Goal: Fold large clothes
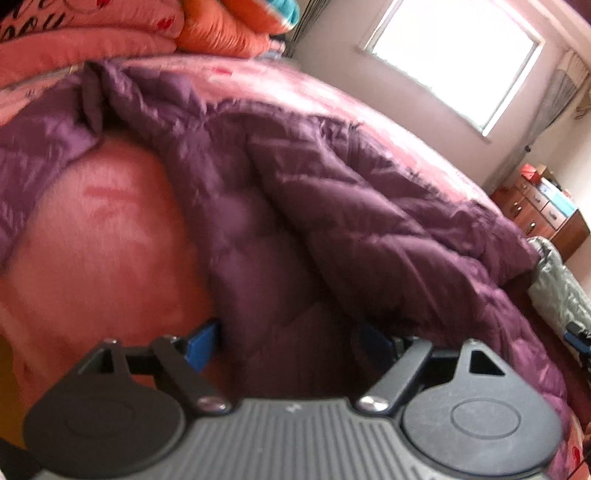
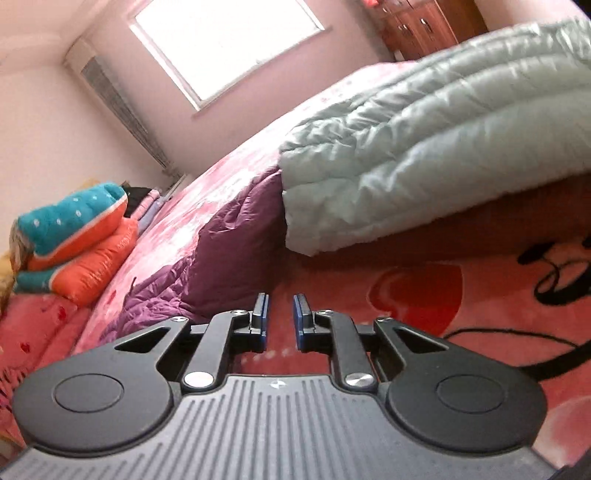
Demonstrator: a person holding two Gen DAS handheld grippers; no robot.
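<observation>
A purple quilted down coat lies spread over the pink bed. My left gripper is wide open, and a thick fold of the coat sits between its blue pads. In the right wrist view the same purple coat lies left of center, beside a pale green down coat. My right gripper hovers low over the pink blanket, its jaws a narrow gap apart with nothing between them.
Folded pink, orange and teal quilts are stacked at the head of the bed; they also show in the right wrist view. A bright window and a wooden drawer unit stand beyond the bed. A radiator lines the wall.
</observation>
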